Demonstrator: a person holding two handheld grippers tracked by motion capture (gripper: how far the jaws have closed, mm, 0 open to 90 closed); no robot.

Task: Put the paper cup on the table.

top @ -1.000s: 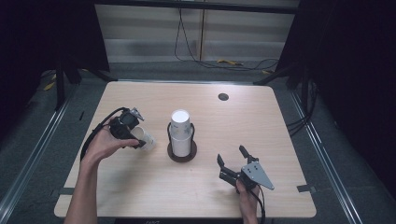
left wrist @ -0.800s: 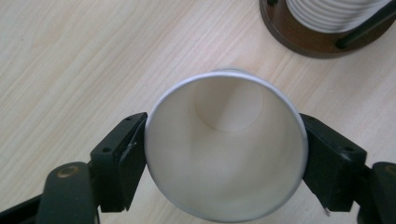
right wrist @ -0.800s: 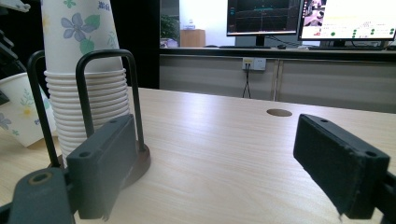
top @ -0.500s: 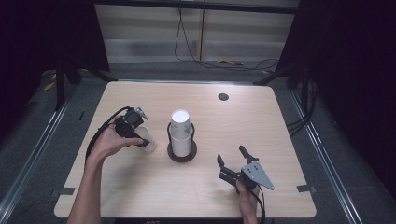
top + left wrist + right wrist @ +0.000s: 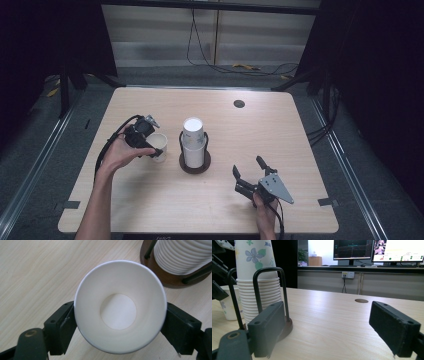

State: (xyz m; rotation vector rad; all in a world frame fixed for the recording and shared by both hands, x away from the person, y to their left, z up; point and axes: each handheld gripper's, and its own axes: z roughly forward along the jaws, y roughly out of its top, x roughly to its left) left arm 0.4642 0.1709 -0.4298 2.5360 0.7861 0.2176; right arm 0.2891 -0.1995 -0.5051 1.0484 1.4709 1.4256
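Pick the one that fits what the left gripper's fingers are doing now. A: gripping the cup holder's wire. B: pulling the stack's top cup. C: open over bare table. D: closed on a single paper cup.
D: in the left gripper view the fingers press both sides of the paper cup, beside the stack.

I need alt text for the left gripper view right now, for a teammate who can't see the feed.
Looking straight down into an empty white paper cup, upright and open, held between the left gripper's two black jaws above a light wooden table. At the top right corner stands a stack of white cups in a dark round holder.
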